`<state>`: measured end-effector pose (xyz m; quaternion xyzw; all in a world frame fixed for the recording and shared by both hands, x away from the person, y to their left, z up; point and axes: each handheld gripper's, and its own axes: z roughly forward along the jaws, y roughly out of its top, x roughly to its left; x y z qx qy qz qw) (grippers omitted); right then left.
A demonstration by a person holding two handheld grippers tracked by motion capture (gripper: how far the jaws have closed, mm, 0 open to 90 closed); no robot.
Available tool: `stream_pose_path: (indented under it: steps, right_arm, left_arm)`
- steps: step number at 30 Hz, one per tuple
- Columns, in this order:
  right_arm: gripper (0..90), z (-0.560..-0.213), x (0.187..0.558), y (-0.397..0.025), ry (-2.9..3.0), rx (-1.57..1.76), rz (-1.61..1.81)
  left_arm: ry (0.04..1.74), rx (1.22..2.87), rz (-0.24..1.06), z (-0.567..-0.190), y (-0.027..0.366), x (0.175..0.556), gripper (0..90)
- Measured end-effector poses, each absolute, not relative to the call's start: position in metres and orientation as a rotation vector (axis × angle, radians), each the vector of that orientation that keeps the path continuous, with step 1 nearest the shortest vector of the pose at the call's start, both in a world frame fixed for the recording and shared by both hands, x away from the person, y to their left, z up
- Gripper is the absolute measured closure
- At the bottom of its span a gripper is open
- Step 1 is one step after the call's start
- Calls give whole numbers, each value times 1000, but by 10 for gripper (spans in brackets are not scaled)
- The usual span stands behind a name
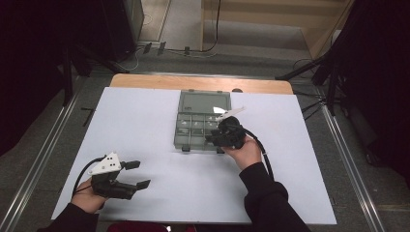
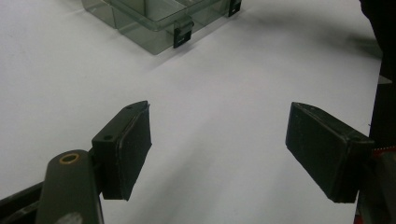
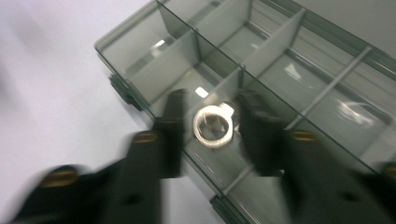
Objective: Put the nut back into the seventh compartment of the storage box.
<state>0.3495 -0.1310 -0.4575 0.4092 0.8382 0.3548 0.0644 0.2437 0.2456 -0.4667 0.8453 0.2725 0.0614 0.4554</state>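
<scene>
A person sits at a table covered with a white sheet (image 1: 145, 125), holding a black two-jaw gripper in each hand. A translucent grey plastic compartment box (image 1: 193, 126) lies open on the far middle of the sheet, its lid folded back away from the person and its tray split by thin dividers into several cells. The right gripper (image 1: 223, 134), carried in the right hand (image 1: 245, 152), is over the near right part of that tray, its cable trailing back along the dark sleeve. In the right gripper view, which is blurred by motion, the right gripper (image 3: 212, 126) has its jaws partly open, with a small white ring-shaped part (image 3: 213, 127) sitting between them over a cell at the tray's near edge. The jaws stand just beside the ring on either side; the blur makes it impossible to tell whether they touch it or whether the ring rests on the cell floor. The left gripper (image 1: 137, 174) is held low over the near left corner of the sheet in the left hand (image 1: 87, 195), well apart from the box, with a grey three-cornered plate on top. In the left gripper view, the left gripper (image 2: 219, 149) has its jaws spread wide with nothing but bare white sheet between them, and the front corner of the box (image 2: 154, 28) with its dark latch (image 2: 182, 35) shows farther off at the top.
</scene>
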Motion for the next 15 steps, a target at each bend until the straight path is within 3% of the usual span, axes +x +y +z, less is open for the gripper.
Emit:
stream_pose_path:
  steps: [2,3,5,15]
  right_arm:
    - [426,-458,351,-133,2515,1234,1099]
    - [426,-458,351,-133,2515,1234,1099]
    - [339,-458,352,-135,2498,1250,1117]
    - [318,-449,346,-139,2472,1214,1197]
  left_arm:
    - [673,2084,152,-467,246,244,227]
    - [673,2084,152,-467,246,244,227]
    - [673,2082,152,-467,246,244,227]
    - [670,2086,151,-466,246,243,227]
